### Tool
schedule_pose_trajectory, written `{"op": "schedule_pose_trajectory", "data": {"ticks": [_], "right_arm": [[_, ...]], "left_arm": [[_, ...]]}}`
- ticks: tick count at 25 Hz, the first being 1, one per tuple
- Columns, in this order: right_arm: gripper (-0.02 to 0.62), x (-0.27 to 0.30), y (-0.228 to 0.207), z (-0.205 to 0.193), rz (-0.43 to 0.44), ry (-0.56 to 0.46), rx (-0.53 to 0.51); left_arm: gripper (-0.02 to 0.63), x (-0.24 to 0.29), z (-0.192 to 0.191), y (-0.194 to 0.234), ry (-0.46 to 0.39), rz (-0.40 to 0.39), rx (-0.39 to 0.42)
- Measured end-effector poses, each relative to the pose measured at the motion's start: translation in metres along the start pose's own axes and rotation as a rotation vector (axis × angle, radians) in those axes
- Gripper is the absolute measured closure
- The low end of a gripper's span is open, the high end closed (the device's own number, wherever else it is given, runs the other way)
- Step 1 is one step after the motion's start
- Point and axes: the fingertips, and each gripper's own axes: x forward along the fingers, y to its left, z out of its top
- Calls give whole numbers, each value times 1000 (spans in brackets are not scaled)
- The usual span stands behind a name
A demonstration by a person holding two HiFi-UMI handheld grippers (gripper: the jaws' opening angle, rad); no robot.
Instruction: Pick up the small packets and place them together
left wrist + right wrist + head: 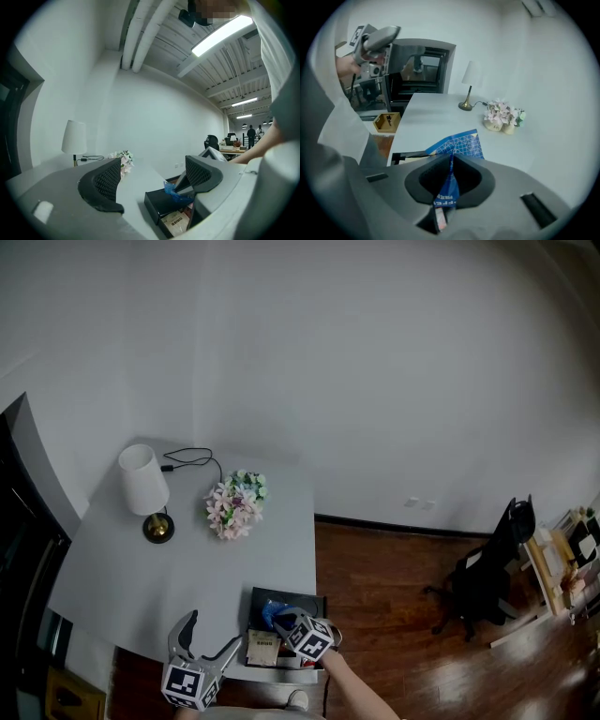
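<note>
My right gripper point(279, 618) is shut on a blue packet point(272, 613), held just above the black tray point(286, 595) at the table's near edge. In the right gripper view the blue packet point(459, 145) stands pinched edge-on between the jaws of that gripper point(450, 176). A brown packet point(263, 649) lies in the tray's near part. Left of the tray, my left gripper point(214, 629) is open with nothing between its jaws. The left gripper view looks past its open jaws point(154, 180) at the tray point(157, 204), the blue packet point(176, 193) and the brown packet point(174, 221).
A white lamp point(142, 486) with a brass base and black cord stands at the table's far left, and a pot of pale flowers point(235, 504) beside it. Wooden floor lies right of the table, with a black office chair point(487, 577). A small wooden box point(386, 121) sits on the floor.
</note>
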Motion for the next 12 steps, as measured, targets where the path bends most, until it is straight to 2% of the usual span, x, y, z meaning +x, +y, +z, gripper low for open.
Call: {"op": "schedule_pose_trajectory", "data": {"ticks": [4,7,9,12], "right_arm": [[555,41,-17,-4,43,85,-59],[554,58,-27,-11,95,127,10],[529,64,-30,-11,120,137,46],[522,73,-33,-14,123,127,48]], "left_arm": [[176,-7,0,1,9,12,7],[176,-14,2,10,4,41,5],[176,-18,5,17,-3,59,12],[176,-20,5,20,-3,67,23]]}}
